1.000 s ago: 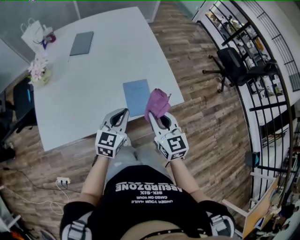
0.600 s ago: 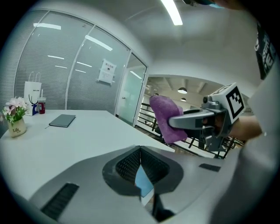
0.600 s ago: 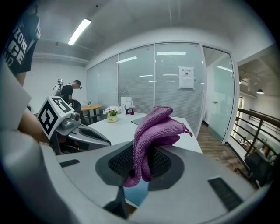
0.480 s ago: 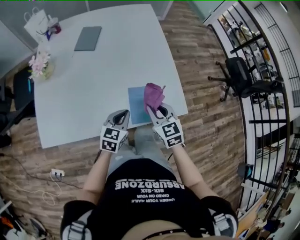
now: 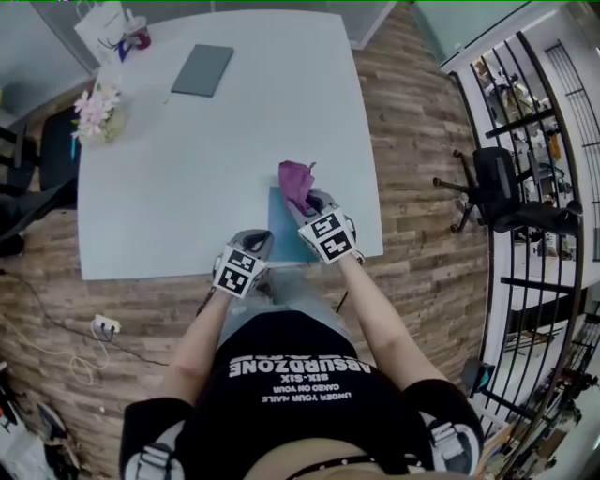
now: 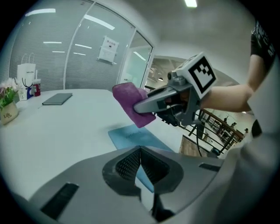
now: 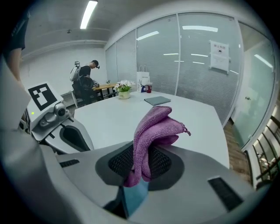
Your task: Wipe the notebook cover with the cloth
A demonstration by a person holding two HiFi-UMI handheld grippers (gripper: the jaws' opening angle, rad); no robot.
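A light blue notebook [image 5: 283, 228] lies flat near the front edge of the white table [image 5: 187, 169]. My right gripper [image 5: 307, 204] is shut on a bunched purple cloth [image 5: 296, 180], held over the notebook's right side. In the right gripper view the cloth [image 7: 154, 131] stands up between the jaws, with a strip of the notebook [image 7: 134, 197] below. My left gripper [image 5: 256, 243] sits at the table's front edge, left of the notebook, jaws shut with nothing in them. In the left gripper view the notebook [image 6: 133, 137] lies ahead, with the cloth [image 6: 130, 103] held above it.
A dark grey folder [image 5: 202, 69] lies at the far side of the table. Flowers [image 5: 98, 111] and a white paper bag [image 5: 103, 21] stand at the far left corner. An office chair [image 5: 502, 190] and black railings [image 5: 553, 122] are on the right. A person [image 7: 86, 83] works at a distant desk.
Both grippers have moved forward toward the table. The right one has carried the purple cloth over the notebook, and the left one has reached the table's front edge.
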